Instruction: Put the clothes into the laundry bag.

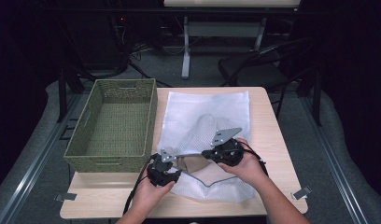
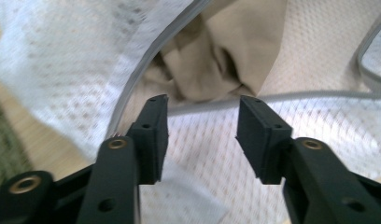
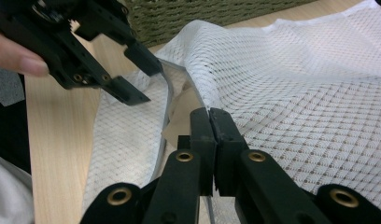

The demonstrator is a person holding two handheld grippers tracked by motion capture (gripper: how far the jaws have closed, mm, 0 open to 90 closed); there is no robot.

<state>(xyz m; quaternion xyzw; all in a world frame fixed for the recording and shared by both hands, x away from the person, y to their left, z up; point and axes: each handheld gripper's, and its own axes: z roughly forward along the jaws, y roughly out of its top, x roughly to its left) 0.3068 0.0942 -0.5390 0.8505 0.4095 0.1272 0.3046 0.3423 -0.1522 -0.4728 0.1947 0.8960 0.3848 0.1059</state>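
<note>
While a white mesh laundry bag (image 1: 205, 119) lay along the bench's (image 1: 268, 140) right half beside a green woven basket (image 1: 115, 123), the right gripper (image 3: 211, 116) pinched the bag's zipper edge, fingers closed on it. The left gripper (image 2: 202, 112) hovered at the mouth, fingers apart, over beige cloth (image 2: 212, 60) inside. If the thin mesh slipped free, the opening would likely collapse.

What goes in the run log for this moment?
right gripper: shut on mesh bag edge, lifting | left gripper: open at opening | beige cloth: inside bag | basket: left
</note>
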